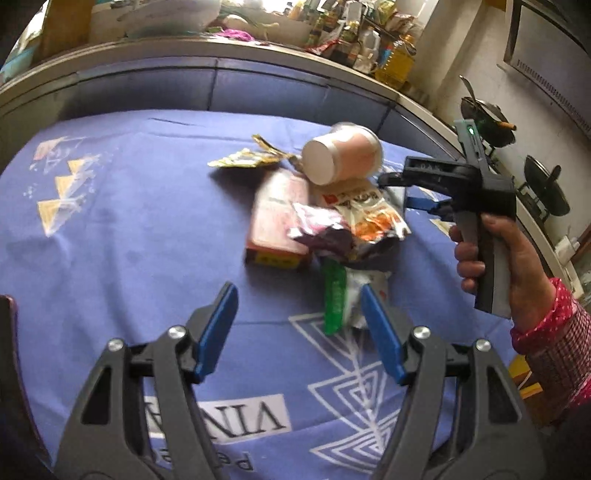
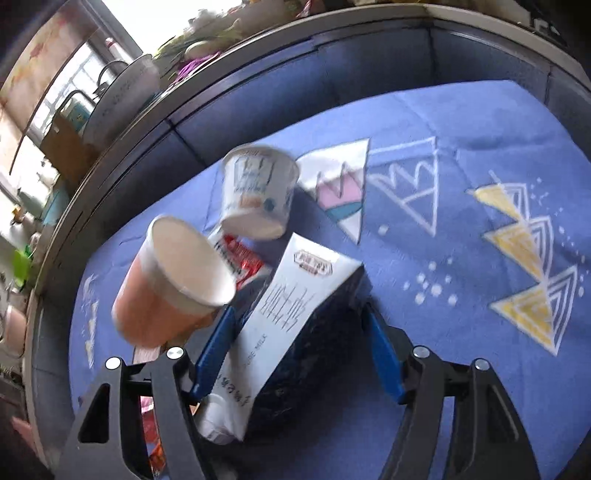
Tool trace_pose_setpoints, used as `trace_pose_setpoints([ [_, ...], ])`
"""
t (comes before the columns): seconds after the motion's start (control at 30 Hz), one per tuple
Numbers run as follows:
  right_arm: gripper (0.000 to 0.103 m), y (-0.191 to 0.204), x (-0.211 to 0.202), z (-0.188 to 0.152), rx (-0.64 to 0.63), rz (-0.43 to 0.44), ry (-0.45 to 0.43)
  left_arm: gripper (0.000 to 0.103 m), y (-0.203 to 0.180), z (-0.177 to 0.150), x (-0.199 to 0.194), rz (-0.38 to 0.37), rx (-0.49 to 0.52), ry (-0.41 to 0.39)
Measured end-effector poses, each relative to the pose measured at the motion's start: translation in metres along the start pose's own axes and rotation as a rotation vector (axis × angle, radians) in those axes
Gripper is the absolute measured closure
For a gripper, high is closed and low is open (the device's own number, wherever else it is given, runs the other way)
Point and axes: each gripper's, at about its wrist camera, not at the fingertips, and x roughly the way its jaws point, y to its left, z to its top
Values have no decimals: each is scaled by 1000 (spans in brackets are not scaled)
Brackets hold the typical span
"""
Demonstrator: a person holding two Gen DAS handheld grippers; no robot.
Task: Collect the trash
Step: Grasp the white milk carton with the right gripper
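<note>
A pile of trash lies mid-table in the left wrist view: a pink paper cup [image 1: 341, 153] tipped over, a red box [image 1: 279, 218], crumpled snack wrappers [image 1: 354, 225], a yellow wrapper [image 1: 245, 158] and a green-and-white wrapper [image 1: 338, 295]. My left gripper [image 1: 299, 328] is open, just short of the green wrapper. My right gripper [image 1: 397, 188] reaches in from the right beside the cup. In the right wrist view my right gripper [image 2: 299, 350] is open, its jaws either side of a white milk carton [image 2: 291, 310], with the pink cup [image 2: 170, 280] and a white cup [image 2: 258, 192] beyond.
The table has a blue patterned cloth [image 1: 110, 221]. A cluttered counter [image 1: 332, 33] runs behind it, with pans [image 1: 546, 188] on the right. A white pot [image 2: 122, 96] stands on the ledge in the right wrist view.
</note>
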Motion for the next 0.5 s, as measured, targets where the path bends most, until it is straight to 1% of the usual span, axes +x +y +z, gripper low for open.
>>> trace_pose_setpoints([
  [0.07,36,2,-1,-3,-29,3,3,36,-10,-4,8,-13,16,22],
  [0.1,41,2,-1,-3,-44,8,-2,36,-14,-5,13,-13,21,34],
  [0.17,44,1,-5,-3,-65,8,-9,31,-23,-6,23,-23,23,62],
  [0.23,47,-5,-11,-4,-53,-14,-30,28,-32,-7,34,-32,21,83],
  [0.37,47,-35,-28,-10,-14,-32,-56,28,-39,-8,60,-32,13,128],
  [0.5,47,-75,-54,-19,-12,-96,-95,28,-46,-6,79,-54,-13,165],
])
